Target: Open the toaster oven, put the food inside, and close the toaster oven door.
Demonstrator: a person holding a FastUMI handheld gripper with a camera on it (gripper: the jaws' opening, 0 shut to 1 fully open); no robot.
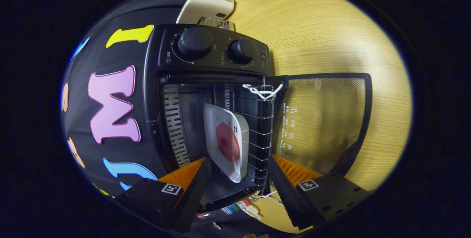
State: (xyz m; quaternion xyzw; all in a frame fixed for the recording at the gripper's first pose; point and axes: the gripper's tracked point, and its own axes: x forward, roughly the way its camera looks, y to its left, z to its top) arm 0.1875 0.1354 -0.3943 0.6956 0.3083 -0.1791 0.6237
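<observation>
Gripper view, and everything appears turned on its side. The toaster oven sits straight ahead of the gripper, its glass door swung fully open and lying flat over the wooden table. Two round knobs and a small red lamp line the control panel. Inside the cavity a white square plate rests on the wire rack, and on the plate lies the food, a round reddish slice. A white cord loop hangs at the rack's front corner, by the door hinge. The fingers stand wide apart and empty, with the plate's near edge just ahead of the gap, nothing touching it. Beyond the oven, a cream-coloured appliance stands on the table against the booth wall.
</observation>
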